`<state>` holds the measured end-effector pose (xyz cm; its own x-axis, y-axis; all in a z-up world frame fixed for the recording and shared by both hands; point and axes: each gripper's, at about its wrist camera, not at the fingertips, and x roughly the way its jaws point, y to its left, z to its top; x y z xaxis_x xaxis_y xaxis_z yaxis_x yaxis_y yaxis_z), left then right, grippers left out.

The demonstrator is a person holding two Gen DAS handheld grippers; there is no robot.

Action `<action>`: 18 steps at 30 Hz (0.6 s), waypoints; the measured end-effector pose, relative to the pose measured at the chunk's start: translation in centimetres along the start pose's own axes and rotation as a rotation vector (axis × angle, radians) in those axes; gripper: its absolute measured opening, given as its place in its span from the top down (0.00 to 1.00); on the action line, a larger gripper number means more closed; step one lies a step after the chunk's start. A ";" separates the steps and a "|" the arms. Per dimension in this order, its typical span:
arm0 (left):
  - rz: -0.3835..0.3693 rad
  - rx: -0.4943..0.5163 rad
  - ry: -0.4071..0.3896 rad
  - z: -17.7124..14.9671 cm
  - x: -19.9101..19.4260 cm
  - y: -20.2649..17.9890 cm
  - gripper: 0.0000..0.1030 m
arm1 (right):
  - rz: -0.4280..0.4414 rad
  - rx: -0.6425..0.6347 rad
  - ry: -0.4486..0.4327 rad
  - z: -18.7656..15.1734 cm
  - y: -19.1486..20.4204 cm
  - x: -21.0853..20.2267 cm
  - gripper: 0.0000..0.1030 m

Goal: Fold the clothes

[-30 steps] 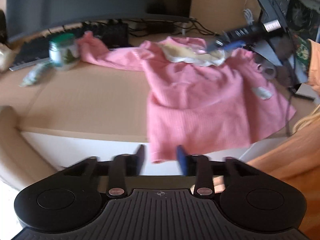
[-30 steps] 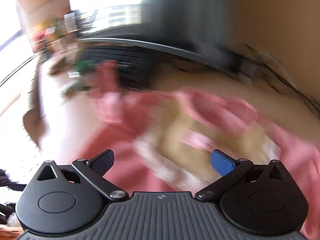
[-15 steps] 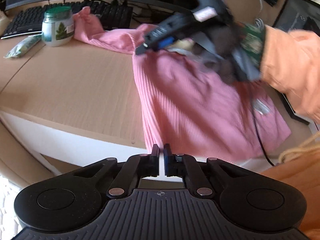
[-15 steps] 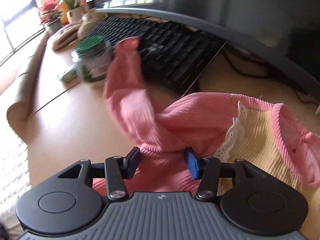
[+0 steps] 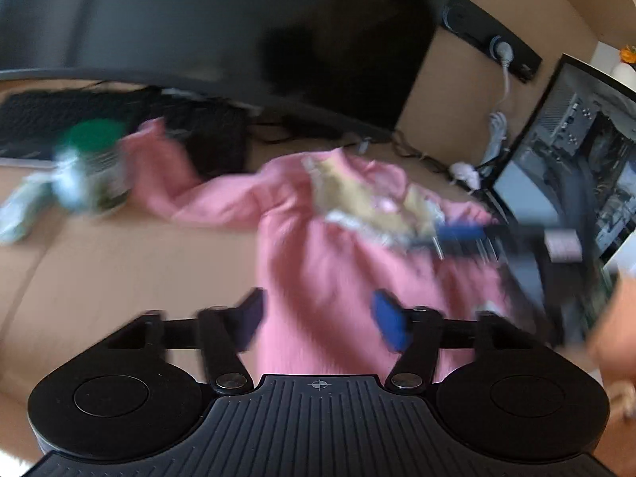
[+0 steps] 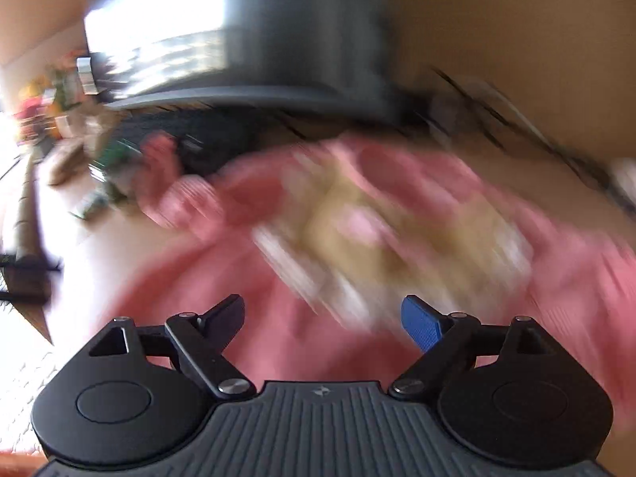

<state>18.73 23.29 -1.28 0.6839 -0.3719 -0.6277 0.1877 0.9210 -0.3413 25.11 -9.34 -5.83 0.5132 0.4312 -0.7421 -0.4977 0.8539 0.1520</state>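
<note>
Pink garment spread on the bench toward its right edge, green-lidded jar near the back-left, contents blurred, left gripper and right gripper jaws both released above the fabric.

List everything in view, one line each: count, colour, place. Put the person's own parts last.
Pink ribbed top with a yellow lace-edged collar panel: one, pink, spread on the desk, one sleeve reaching toward the jar.
Green-lidded jar: one, green and white, left on the desk, blurred.
Black keyboard: one, black, behind the jar.
Dark monitor: one, black, at the back.
Light wooden desk: one, tan, under everything.
Left gripper: one, black, open over the top's lower part.
Right gripper: one, black with a blue pad, open above the top, near the collar.
Orange sleeve: one, right edge.
</note>
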 end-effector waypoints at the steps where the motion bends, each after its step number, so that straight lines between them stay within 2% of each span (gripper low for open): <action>1: -0.021 0.004 0.018 0.7 2.0 -0.6 0.09 | -0.034 0.032 0.014 -1.1 -0.9 -0.2 0.16; 3: -0.057 0.007 0.062 1.8 5.8 -1.8 0.09 | -0.070 0.089 0.007 -3.1 -2.4 -0.9 0.14; 4: -0.072 0.007 0.086 2.1 7.5 -2.4 0.09 | -0.075 0.101 -0.001 -3.7 -2.5 -1.2 0.07; 5: -0.082 0.010 0.111 2.3 9.2 -3.0 0.09 | -0.079 0.111 -0.007 -4.3 -2.6 -1.5 0.05; 10: -0.052 -0.003 0.225 1.4 13.3 -3.4 0.09 | -0.112 0.093 0.004 -6.3 -1.7 -2.6 0.02; 14: -0.052 0.061 0.260 -0.1 11.5 -3.1 0.08 | -0.113 0.096 0.047 -8.1 -2.0 -5.1 0.03; 16: -0.052 0.064 0.265 -0.9 10.1 -2.4 0.08 | -0.109 0.162 0.047 -8.0 -2.7 -6.8 0.12; 18: -0.056 0.039 0.265 -1.2 9.2 -1.7 0.08 | -0.156 0.163 0.028 -6.9 -3.7 -6.4 0.12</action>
<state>23.85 18.13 -7.28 0.4642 -0.4348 -0.7717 0.2506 0.9001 -0.3564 18.90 -17.27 -6.17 0.5545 0.2841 -0.7822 -0.2934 0.9463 0.1357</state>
